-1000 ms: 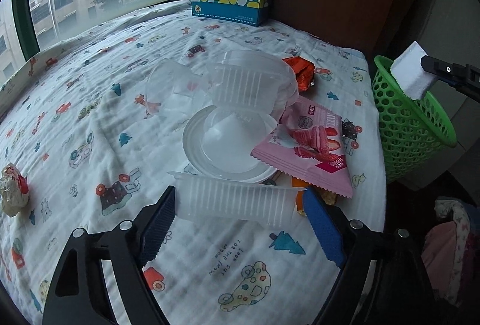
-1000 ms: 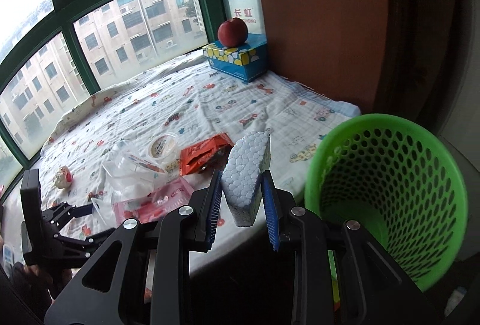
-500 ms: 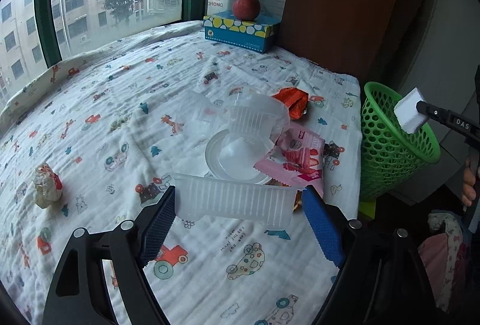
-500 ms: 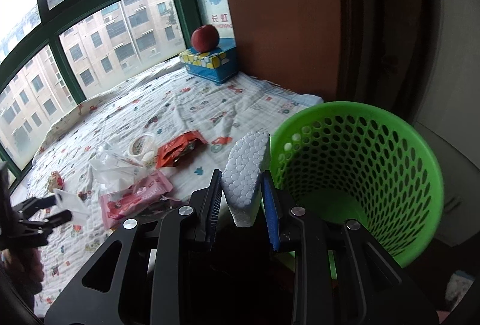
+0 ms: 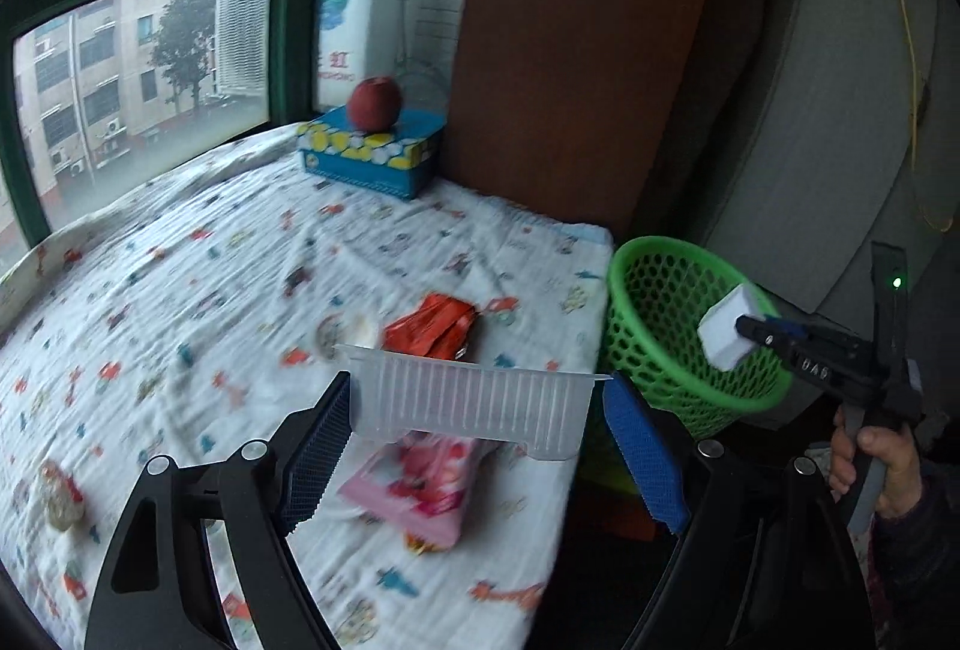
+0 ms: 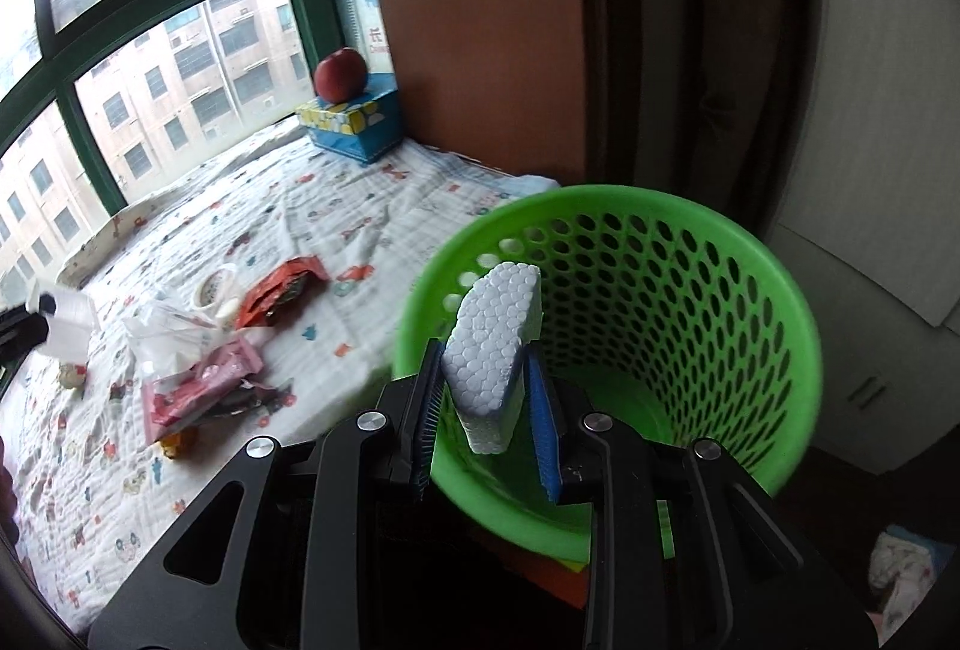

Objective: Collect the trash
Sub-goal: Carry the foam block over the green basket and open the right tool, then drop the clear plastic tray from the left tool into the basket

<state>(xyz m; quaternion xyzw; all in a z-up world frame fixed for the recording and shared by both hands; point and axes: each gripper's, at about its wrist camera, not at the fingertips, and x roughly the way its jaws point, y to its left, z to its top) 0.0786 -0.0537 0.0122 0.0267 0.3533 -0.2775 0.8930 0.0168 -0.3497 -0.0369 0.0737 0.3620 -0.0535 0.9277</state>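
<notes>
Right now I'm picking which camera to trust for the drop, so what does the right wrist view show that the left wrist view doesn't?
Only the right wrist view looks down into the green basket, showing its inside wall and the foam block over its opening.

Only the left wrist view shows the clear plastic tray close up between the left tool pads, and the hand gripping the right tool.

Both show the basket, foam block, apple on the tissue box, and the orange wrapper.

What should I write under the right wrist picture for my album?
Right tool holds a white foam chunk over the green basket.
</notes>
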